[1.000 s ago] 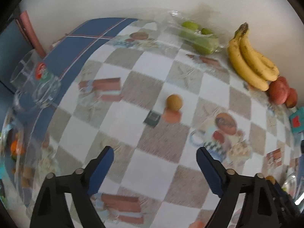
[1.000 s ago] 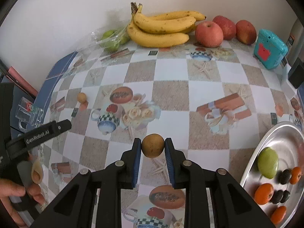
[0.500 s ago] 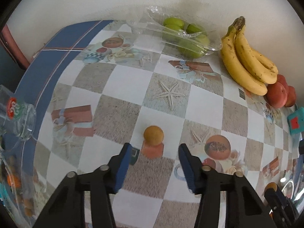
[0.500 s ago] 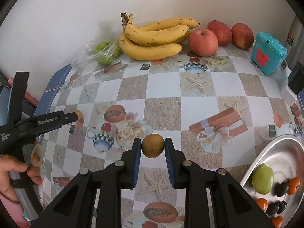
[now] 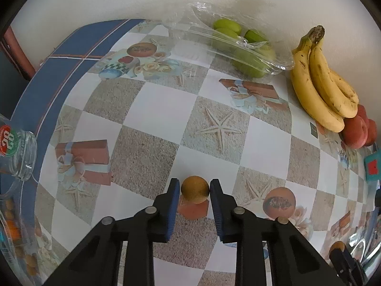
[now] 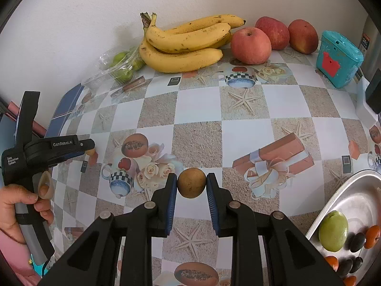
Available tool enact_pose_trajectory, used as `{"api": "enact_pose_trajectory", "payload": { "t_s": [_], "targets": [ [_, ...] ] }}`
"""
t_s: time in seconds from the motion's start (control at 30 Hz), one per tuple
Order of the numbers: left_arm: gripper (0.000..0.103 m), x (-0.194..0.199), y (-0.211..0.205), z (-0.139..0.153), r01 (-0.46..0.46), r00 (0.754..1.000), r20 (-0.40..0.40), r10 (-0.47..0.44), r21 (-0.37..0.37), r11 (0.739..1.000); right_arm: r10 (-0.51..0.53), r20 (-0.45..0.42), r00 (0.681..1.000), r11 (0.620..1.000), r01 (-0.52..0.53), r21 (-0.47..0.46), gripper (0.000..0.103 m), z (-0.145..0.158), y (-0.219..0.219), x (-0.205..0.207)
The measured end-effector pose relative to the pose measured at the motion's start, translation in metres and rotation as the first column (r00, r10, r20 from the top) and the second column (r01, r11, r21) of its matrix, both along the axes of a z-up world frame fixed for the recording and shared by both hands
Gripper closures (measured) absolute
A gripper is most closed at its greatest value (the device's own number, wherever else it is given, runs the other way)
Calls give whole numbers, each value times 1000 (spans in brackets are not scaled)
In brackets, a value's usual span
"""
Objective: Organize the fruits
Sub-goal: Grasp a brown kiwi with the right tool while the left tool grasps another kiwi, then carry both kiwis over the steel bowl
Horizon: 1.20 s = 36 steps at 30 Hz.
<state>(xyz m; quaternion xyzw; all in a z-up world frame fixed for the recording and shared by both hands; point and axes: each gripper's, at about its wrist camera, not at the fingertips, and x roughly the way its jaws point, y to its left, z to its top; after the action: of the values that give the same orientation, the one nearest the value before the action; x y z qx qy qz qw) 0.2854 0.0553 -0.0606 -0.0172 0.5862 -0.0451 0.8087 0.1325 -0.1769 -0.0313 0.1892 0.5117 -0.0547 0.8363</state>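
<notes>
Right wrist: bananas point(image 6: 183, 47), apples point(image 6: 251, 45), teal box point(image 6: 338, 59) beyond fruit-holding tool point(image 6: 191, 186).

A checkered tablecloth point(image 6: 245, 128) printed with starfish, gift boxes, teacups and roses covers the table; its blue striped border point(image 5: 47, 81) runs along the left edge. A teal plastic box point(image 6: 338, 59) with a red emblem stands at the back right, near the wall. A white and black object point(image 6: 369, 102), only partly visible, sits at the right edge just beside the box. A clear glass jar point(image 5: 16, 152) with a red and green label lies on the blue border.
</notes>
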Motion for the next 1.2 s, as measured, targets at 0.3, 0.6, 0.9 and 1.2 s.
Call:
{"api": "enact_pose_trajectory", "payload": {
  "t_s": [0.3,0.6,0.9,1.2],
  "targets": [
    [76,-11,6,5,-33,999,6,33,5,999,-7,5,1000,1000,7,11,77,5,-2,-3],
    [76,-61,-4,18,-50,999,-14,49,-37,998,-10,-14,1000,1000,10,18,77,10,3,-27],
    [76,-117,-13,43,-51,998,23,54,-88,995,-5,-3,1000,1000,5,4,77,25,12,-66],
    [76,-172,-26,61,-24,996,82,33,-106,994,2,-2,1000,1000,-2,-8,77,32,21,-105]
  ]
}}
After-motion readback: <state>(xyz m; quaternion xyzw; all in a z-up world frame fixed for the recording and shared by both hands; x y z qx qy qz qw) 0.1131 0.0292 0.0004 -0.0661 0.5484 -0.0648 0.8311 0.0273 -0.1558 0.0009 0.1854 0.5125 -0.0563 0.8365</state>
